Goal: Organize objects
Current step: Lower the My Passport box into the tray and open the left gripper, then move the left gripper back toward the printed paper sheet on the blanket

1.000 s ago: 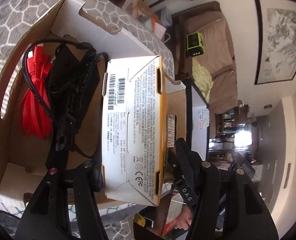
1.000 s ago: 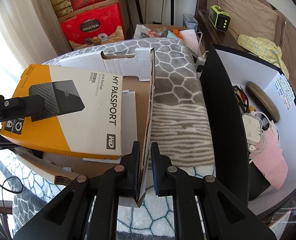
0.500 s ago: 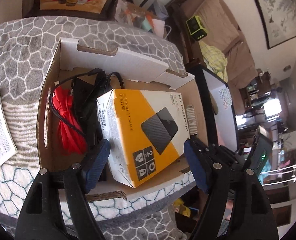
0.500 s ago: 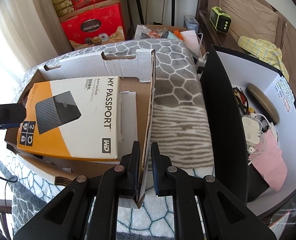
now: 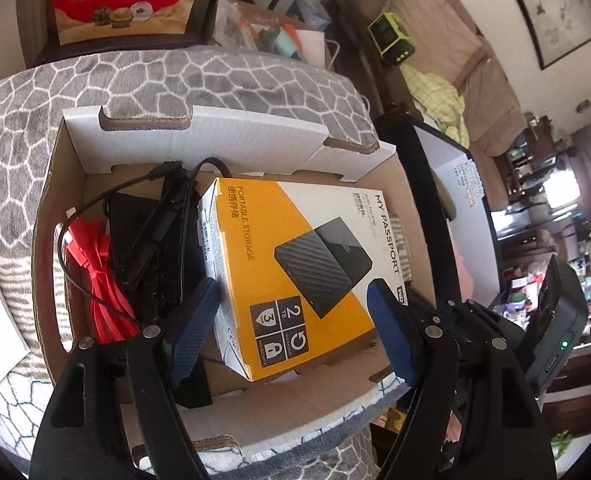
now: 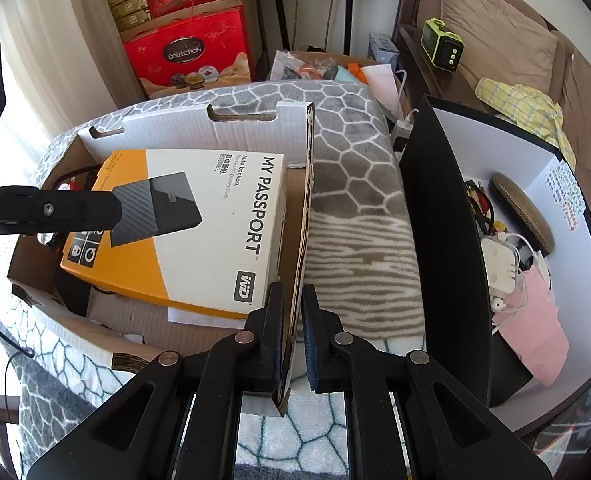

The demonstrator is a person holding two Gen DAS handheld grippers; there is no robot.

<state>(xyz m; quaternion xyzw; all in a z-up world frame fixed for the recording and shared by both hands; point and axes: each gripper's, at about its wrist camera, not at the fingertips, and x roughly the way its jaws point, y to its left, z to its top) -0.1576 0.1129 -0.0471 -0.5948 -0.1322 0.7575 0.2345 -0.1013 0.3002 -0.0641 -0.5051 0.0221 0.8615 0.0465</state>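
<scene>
The orange-and-white hard-drive box (image 5: 295, 276) marked "MY PASSPORT" now lies face up inside the open cardboard box (image 5: 199, 152), toward its right wall, tilted slightly because its left edge rests against a black cable bundle (image 5: 155, 240). A coil of red flat cable (image 5: 99, 280) fills the left side of the carton. The carton sits on a grey patterned blanket (image 5: 175, 76) rather than a desk.

The left gripper (image 5: 291, 320) hangs above the hard-drive box with its blue-padded fingers (image 5: 193, 328) spread wide on either side of it, touching nothing. They have just been opening, and the package is released between them. Judging by this, the placing step looks finished.

The right gripper (image 6: 293, 340) has its fingers pressed together, pinching the carton's right wall (image 6: 303, 216) near its near corner. That grip probably keeps the flimsy carton steady and its side upright on the soft blanket. A black-sided bin (image 6: 439, 240) of chargers and cords stands just right of the blanket.
</scene>
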